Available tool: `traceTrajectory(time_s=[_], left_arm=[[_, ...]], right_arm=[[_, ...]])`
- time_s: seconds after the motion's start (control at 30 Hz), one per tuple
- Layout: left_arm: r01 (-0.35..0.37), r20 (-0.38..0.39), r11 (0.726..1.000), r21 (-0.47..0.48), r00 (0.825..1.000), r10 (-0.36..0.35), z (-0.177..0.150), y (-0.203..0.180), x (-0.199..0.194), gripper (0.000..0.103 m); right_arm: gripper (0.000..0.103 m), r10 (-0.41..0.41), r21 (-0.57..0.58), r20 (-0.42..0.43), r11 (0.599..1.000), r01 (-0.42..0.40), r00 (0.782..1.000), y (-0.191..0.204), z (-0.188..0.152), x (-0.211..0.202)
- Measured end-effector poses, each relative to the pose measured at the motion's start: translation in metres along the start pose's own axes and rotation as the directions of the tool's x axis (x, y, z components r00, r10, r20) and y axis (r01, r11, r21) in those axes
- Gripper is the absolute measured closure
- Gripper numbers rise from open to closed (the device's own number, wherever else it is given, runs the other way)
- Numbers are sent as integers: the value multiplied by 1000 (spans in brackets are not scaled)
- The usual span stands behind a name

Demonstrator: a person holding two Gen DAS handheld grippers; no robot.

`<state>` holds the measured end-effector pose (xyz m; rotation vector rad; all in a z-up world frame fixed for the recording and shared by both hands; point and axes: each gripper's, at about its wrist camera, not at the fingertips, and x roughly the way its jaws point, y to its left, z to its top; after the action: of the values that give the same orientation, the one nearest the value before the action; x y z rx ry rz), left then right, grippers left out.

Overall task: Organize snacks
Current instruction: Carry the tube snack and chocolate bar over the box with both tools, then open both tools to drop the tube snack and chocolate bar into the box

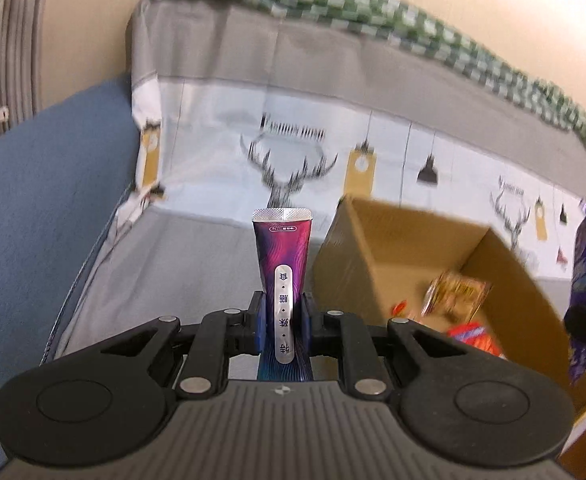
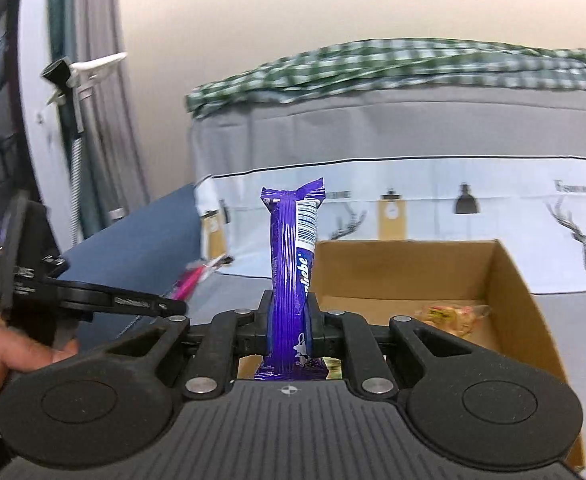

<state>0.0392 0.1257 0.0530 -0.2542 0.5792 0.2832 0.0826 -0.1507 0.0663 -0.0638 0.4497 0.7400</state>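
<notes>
Snacks in both grips. Left gripper jaws pinch magenta pouch, upright. Right gripper jaws pinch purple bar, upright. Cardboard box at 3 o'clock of bar, wrapped snacks inside.

One cardboard box, two held snack packets, a magenta pouch and a purple bar, and three packets (blurred) in the box.

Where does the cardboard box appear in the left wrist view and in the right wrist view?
Left wrist view: cardboard box sits at centre right, right of the held purple-pink sachet.
Right wrist view: cardboard box sits at centre right, behind the held purple snack bar.
Shared landmark: the deer-print cloth behind the box.
</notes>
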Motion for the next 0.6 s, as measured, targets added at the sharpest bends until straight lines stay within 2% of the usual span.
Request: traceTrajectory(time_s=[0.1,0.2,0.3,0.33,0.4,0.43,0.47,0.53,0.6], left_arm=[[39,95,999,3,995,-39,3,-17,-13,84],[108,174,994,22,979,-110,1,-39,-24,84],[200,227,978,59,951,-209,-2,-64,-33,84],[240,242,967,81,937,-253,-4,-75,-35,84],[315,230,941,120,913,-336,-8,-94,-36,79],[346,210,928,137,905,-369,-11,-102,-35,69],[353,203,924,148,904,-377,-14,-108,-34,54],[343,210,924,169,903,-374,-17,-116,-34,44],[342,206,923,176,904,-374,-17,-119,-33,41]], right_arm=[[89,-53,7,25,999,53,998,-11,-9,-8],[89,-115,34,51,993,114,992,-25,-13,-18],[89,-172,70,62,983,167,983,-38,-16,-23],[88,-180,83,56,981,175,982,-42,-17,-22],[84,-197,101,30,976,194,980,-48,-20,-17],[76,-214,106,14,972,212,977,-50,-21,-14],[50,-225,109,1,969,224,974,-51,-22,-11],[29,-272,111,12,957,270,962,-52,-22,-11],[28,-287,107,26,953,283,958,-54,-20,-13]])
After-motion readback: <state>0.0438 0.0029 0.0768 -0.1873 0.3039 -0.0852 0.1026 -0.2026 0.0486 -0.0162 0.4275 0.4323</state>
